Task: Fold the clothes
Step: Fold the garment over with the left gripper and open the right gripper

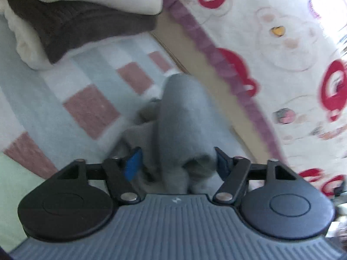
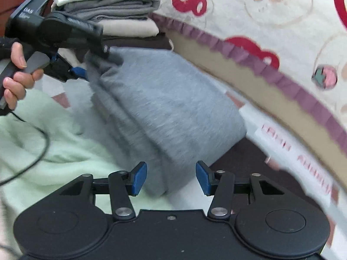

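Observation:
A grey garment point(image 2: 164, 99) lies folded into a thick bundle on the bed. Its far corner is bunched in my left gripper point(image 2: 86, 70), held by a hand point(image 2: 15, 71) at the upper left of the right wrist view. In the left wrist view the grey garment point(image 1: 182, 117) runs as a roll between the blue pads of the left gripper point(image 1: 178, 163), which close on it. My right gripper point(image 2: 171, 178) is open at the garment's near end. Its blue pads stand on either side of the cloth edge without pressing on it.
A stack of folded clothes point(image 2: 112, 6) in white, grey, cream and dark brown sits at the back; the folded stack point(image 1: 86, 21) also shows in the left wrist view. A cream quilt with red shapes and a purple frill point(image 2: 271, 69) borders the right. A pale green blanket point(image 2: 54, 143) lies left, with a cable point(image 2: 43, 145) across it.

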The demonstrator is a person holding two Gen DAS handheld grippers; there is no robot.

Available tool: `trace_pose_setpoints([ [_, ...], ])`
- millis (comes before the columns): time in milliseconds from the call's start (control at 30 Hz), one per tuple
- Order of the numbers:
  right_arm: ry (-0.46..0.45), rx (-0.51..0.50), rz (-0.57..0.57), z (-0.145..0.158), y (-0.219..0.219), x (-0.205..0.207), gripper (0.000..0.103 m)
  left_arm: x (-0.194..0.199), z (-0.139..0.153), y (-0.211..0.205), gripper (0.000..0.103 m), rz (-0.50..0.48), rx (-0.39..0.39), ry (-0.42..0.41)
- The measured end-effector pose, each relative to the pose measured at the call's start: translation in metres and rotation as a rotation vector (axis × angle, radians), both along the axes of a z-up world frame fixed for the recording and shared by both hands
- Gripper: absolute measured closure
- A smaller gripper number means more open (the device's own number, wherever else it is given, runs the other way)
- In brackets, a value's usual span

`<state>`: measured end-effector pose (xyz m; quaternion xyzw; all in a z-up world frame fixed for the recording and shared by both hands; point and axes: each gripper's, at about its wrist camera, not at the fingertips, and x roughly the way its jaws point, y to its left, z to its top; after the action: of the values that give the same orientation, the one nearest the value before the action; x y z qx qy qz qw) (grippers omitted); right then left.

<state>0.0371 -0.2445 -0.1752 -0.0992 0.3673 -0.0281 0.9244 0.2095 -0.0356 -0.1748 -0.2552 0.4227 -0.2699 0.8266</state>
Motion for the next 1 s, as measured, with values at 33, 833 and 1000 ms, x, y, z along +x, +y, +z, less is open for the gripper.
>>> trace_pose_setpoints([
  [33,-0.02,-0.025,0.002,0.001,0.004,0.003,0.048,-0.002,0.008,-0.001,0.085,0.017,0.049,-0.046],
  [833,-0.016,0.157,0.315,-0.012,0.039,0.076,0.042,0.003,-0.013,0.049,0.083,0.227,-0.026,0.058],
  [1000,0.102,0.276,0.447,-0.022,0.056,0.07,0.062,0.004,-0.017,0.054,0.082,0.221,-0.121,0.096],
])
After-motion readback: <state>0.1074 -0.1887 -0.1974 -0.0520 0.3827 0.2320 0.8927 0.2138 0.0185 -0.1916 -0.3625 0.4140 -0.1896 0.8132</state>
